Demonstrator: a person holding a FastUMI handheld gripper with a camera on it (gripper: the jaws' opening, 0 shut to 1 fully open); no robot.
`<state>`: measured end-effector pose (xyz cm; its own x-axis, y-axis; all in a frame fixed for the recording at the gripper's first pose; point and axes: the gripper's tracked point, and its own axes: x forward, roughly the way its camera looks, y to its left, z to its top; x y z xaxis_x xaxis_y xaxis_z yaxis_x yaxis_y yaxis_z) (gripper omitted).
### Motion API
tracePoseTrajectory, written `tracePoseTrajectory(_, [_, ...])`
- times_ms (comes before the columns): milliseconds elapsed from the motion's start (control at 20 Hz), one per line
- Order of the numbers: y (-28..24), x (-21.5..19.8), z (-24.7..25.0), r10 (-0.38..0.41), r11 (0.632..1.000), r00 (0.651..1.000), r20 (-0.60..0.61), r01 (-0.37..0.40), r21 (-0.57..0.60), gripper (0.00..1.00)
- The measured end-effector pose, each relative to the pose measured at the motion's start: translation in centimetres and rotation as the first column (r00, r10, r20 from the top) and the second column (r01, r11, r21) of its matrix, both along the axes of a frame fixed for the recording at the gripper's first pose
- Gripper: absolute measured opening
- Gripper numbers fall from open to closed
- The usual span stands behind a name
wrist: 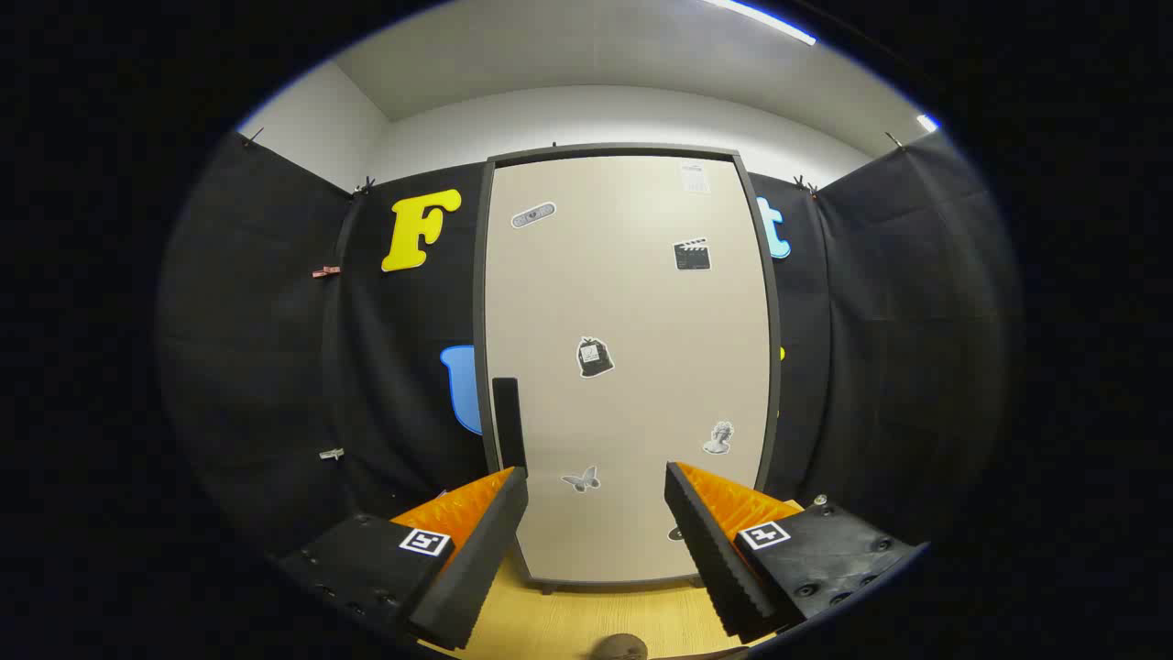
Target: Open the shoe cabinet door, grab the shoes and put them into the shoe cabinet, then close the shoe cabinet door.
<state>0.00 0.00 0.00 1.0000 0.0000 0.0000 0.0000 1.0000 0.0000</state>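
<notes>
The shoe cabinet (pixel 628 367) stands upright straight ahead of the gripper, at the far edge of the wooden floor (pixel 586 623), with the booth's black cloth wall (pixel 266 367) behind it and to both sides. Its door (pixel 641 302) is closed: a tall pale beige panel in a dark grey frame, covering the whole front. Above the cloth, a white wall and ceiling show, with a strip light (pixel 761 20) overhead.

The gripper (pixel 596 481) is held low in front of the cabinet, and its jaws are spread wide apart with nothing between them; the lower part of the door shows through the gap. The left fingertip (pixel 513 486) lies just below the dark vertical handle (pixel 509 423), which sits at the door's left edge in its lower half. Whether the finger touches the handle cannot be told.

Several small stickers are scattered over the door: a clapperboard (pixel 692 254) near the upper right, a long oval one (pixel 533 214) near the upper left, a dark bag shape (pixel 595 357) at the middle, a bust (pixel 719 438) toward the lower right edge, and a butterfly (pixel 581 478) between the fingers.

On the floor at the near edge, below the fingers, a small rounded brown object (pixel 619 647) is partly in view; it is too cut off to identify.
</notes>
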Motion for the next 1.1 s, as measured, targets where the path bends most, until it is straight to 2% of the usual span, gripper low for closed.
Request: tracePoseTrajectory(1100, [0.08,0.55,-0.21,-0.02,1.0,1.0,-0.002,0.02,-0.007,0.98])
